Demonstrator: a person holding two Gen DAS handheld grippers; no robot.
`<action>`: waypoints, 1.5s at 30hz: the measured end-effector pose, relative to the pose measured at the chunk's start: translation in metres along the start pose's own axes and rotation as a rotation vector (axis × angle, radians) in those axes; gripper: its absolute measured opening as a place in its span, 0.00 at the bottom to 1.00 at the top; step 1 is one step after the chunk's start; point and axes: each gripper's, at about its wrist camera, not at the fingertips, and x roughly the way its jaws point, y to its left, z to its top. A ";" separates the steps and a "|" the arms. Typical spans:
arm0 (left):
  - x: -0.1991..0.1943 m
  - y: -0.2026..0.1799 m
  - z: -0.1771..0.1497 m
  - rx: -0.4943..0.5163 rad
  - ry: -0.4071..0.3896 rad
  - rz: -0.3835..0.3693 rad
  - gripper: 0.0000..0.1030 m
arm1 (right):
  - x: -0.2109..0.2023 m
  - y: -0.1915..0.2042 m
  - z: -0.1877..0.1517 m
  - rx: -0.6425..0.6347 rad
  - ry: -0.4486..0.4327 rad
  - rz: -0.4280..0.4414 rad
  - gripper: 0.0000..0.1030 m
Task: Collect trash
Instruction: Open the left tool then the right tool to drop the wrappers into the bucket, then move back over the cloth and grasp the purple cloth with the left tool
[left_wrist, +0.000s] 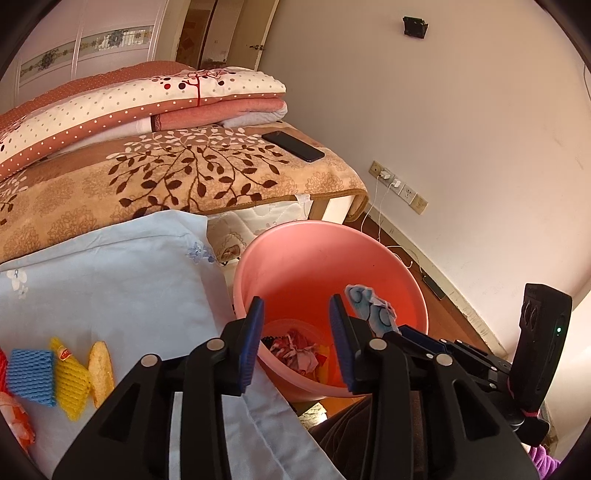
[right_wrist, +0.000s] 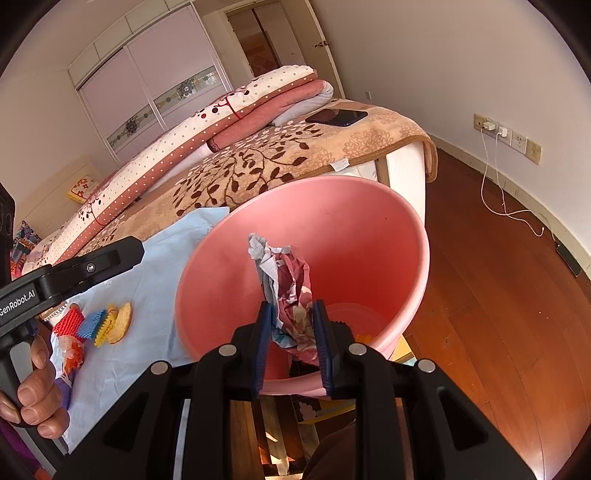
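Both sets of jaws hang over the pink bucket (right_wrist: 388, 236): those of the left gripper (left_wrist: 297, 339) stand spread with nothing between them, while the right gripper (right_wrist: 291, 345) pinches a crumpled printed wrapper (right_wrist: 286, 284) between its blue pads, the paper sticking up above the fingertips and inside the bucket's rim. In the left wrist view the same wrapper (left_wrist: 371, 306) shows just past the left gripper's right finger, which hides its lower part. At the bottom of the bucket lies more crumpled trash (left_wrist: 297, 350), red, white and yellow; what each piece is I cannot tell, since the fingers cover much of it.

Beside the bucket a pale blue cloth (left_wrist: 122, 280) is spread over the bed's edge. On it lie a blue foam net (left_wrist: 31, 373), a yellow foam net (left_wrist: 72, 380) and a tan oval piece (left_wrist: 102, 373), touching in a row, well apart from the bucket. A hand (right_wrist: 38, 391) grips the left gripper's handle at the edge of the right wrist view. Farther off, a dark phone (left_wrist: 293, 146) rests on the leaf-patterned blanket (left_wrist: 177, 177), near folded bedding (left_wrist: 147, 107).
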 end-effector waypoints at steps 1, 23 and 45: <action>-0.002 0.001 -0.001 -0.002 -0.002 0.000 0.36 | -0.001 0.001 0.000 0.001 -0.003 -0.002 0.29; -0.078 0.048 -0.039 -0.027 -0.079 0.150 0.36 | -0.019 0.068 -0.015 -0.117 0.000 0.093 0.44; -0.193 0.178 -0.146 -0.316 -0.052 0.474 0.36 | -0.005 0.153 -0.058 -0.291 0.109 0.206 0.44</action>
